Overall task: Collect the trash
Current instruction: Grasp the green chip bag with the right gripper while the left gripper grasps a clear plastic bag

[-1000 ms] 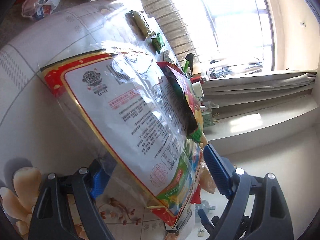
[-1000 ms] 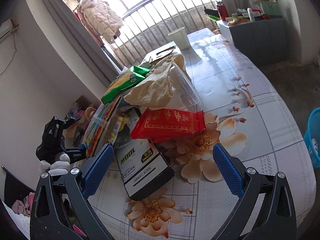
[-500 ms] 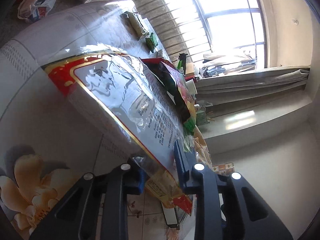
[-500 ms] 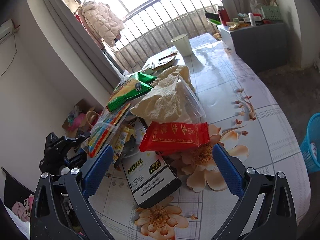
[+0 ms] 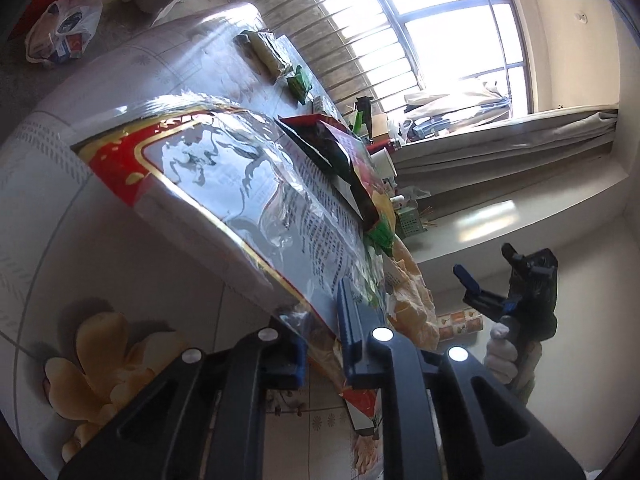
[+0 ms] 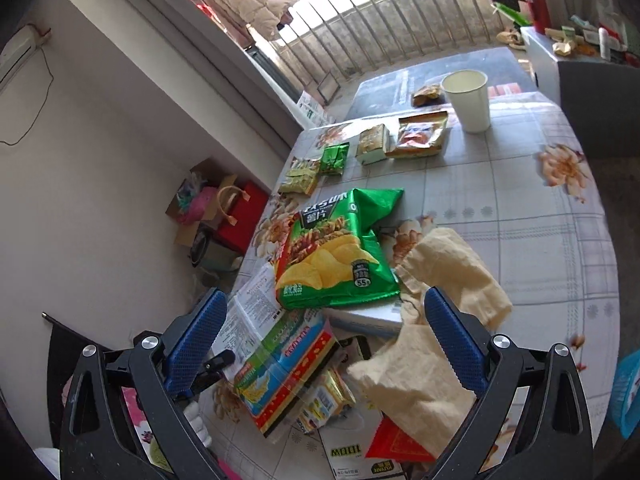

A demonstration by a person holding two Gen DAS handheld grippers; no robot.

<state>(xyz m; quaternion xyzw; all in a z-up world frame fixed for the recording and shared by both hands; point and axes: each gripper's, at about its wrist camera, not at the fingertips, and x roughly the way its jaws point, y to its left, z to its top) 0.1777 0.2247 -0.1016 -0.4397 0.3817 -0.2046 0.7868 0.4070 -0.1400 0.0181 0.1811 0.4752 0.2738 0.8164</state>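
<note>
A large clear plastic bag with red and gold print [image 5: 224,184] lies tilted on the flowered table [image 5: 80,272]. The jaws of my left gripper [image 5: 322,332] are closing, and their blue pads pinch the bag's near edge. The same bag [image 6: 280,360] shows in the right wrist view, in a pile under a green chip bag [image 6: 336,256] and beside a crumpled beige paper bag [image 6: 452,276]. My right gripper [image 6: 324,304] hovers open over that pile with nothing between its fingers. It also shows in the left wrist view as the right gripper [image 5: 490,268], held by a gloved hand [image 5: 500,356].
A paper cup [image 6: 468,100] and several small snack packets [image 6: 336,160] sit farther along the table. A red packet [image 6: 396,444] and a black-and-white box [image 6: 352,456] lie at the near edge. A blue basket [image 6: 630,392] stands on the floor to the right.
My left jaws have closed from wide open onto the bag's edge. The right gripper has risen and swung forward over the pile, and now looks down on the green chip bag.
</note>
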